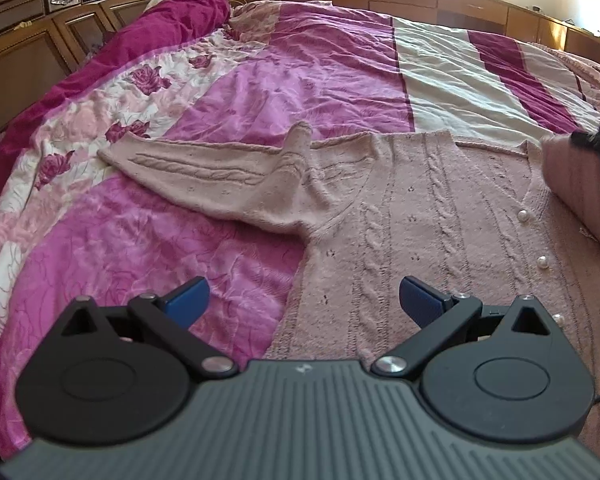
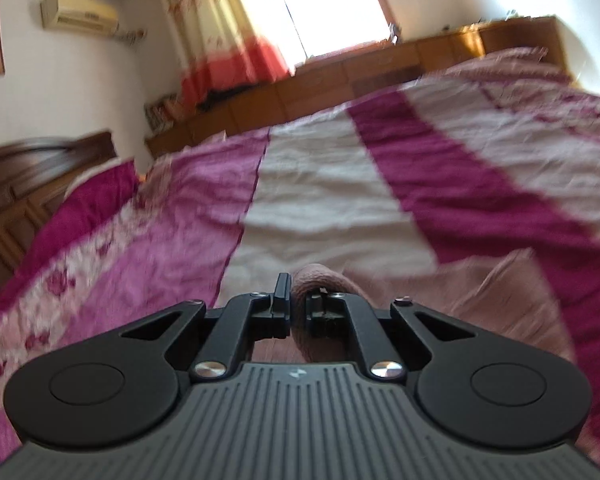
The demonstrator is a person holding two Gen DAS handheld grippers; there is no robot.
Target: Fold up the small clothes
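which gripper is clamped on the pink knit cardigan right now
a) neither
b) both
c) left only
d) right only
d) The right gripper has its jaws shut on a fold of the pink cardigan, while the left gripper hovers over the cardigan's edge with its blue fingers spread wide and nothing between them.

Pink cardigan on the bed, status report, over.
Left gripper open, empty, above cardigan. Right gripper shut on a lifted fold of cardigan. One sleeve lies spread on bedspread. Nothing in the way.
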